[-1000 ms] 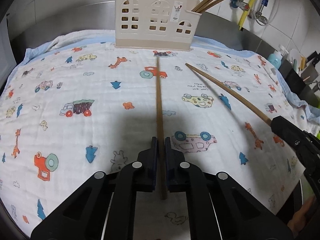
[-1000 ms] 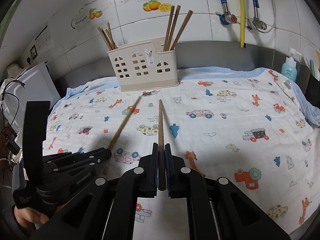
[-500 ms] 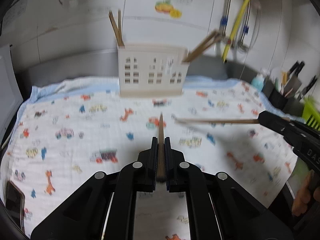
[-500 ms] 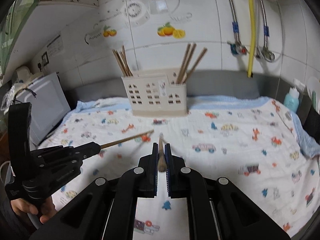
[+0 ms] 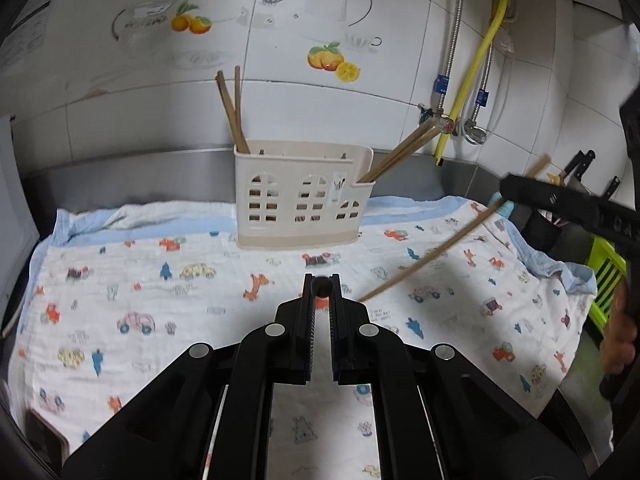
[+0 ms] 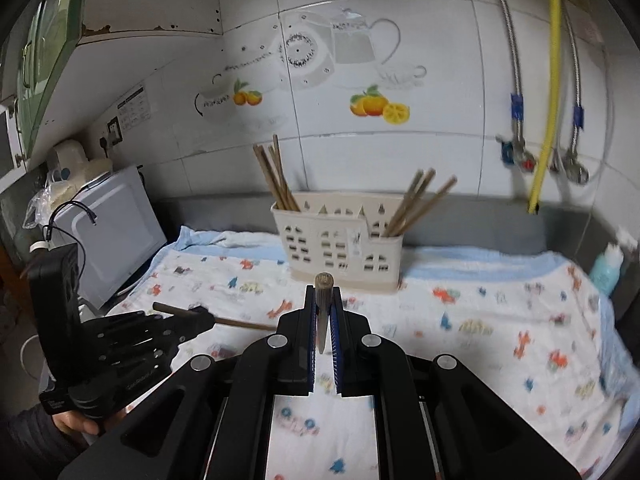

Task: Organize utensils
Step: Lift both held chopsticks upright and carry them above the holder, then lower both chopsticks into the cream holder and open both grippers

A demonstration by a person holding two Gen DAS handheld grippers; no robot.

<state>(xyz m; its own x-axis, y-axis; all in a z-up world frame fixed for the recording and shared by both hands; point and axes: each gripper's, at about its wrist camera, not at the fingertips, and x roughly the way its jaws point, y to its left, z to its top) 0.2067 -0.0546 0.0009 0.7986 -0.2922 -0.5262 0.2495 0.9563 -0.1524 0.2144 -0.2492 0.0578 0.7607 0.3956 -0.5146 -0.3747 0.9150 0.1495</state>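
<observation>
A cream plastic utensil holder (image 5: 300,200) stands at the back of the cloth, with chopsticks leaning out at its left and right ends; it also shows in the right wrist view (image 6: 340,240). My left gripper (image 5: 321,286) is shut on a wooden chopstick (image 5: 321,285), seen end-on, held above the cloth. My right gripper (image 6: 323,300) is shut on another chopstick (image 6: 323,304), tilted up. In the left wrist view the right gripper (image 5: 508,190) holds its chopstick (image 5: 432,256) slanting down to the left. In the right wrist view the left gripper (image 6: 206,316) holds its chopstick (image 6: 240,323) level.
A white cloth with cartoon cars (image 5: 160,300) covers the counter. A microwave (image 6: 108,232) stands at the left. A knife block and green rack (image 5: 600,256) sit at the right, with a blue bottle (image 6: 606,264). Pipes and a yellow hose (image 6: 544,120) hang on the tiled wall.
Both grippers have lifted their chopsticks off the cloth and raised them; the views now look level at the holder and wall. Both chopsticks have tilted away from lying flat.
</observation>
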